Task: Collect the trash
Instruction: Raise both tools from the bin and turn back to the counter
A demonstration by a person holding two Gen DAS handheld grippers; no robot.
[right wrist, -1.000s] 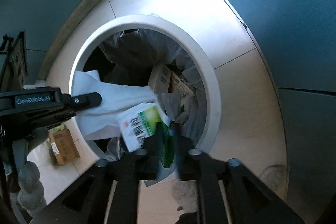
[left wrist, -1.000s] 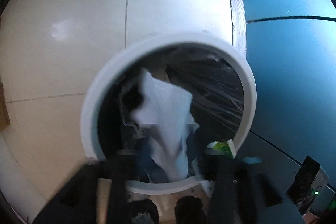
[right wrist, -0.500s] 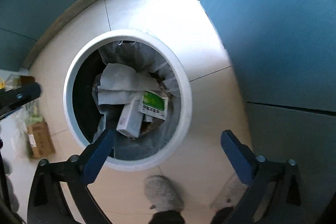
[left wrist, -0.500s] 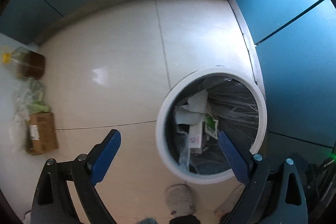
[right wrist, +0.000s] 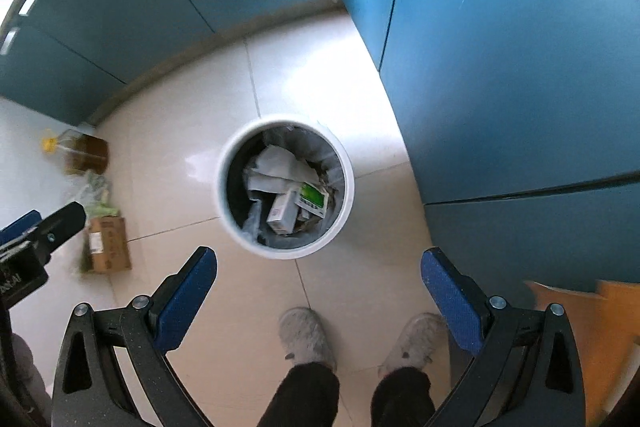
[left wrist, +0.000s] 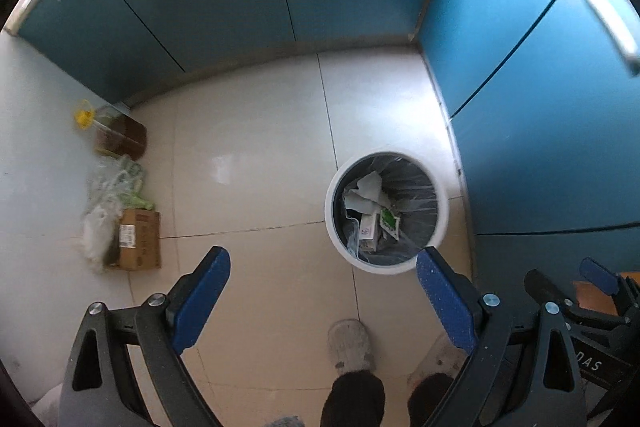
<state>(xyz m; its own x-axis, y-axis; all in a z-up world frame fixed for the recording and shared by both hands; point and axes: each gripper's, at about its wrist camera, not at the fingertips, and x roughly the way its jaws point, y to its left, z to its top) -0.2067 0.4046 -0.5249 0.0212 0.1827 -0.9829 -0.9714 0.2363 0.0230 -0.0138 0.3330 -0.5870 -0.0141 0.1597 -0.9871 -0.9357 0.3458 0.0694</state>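
We hold the left gripper spread wide and empty above the floor, and the right gripper is just as wide and empty. Below them stands the white bin, lined with a bag, near the corner where the blue cabinets meet. Inside lie crumpled paper, a small box and a green packet. At the floor's left edge a cardboard box and plastic bags sit against the wall; if those are trash, we should swing over and approach low, jaws kept wide.

Tongs spread wide, bin holding trash
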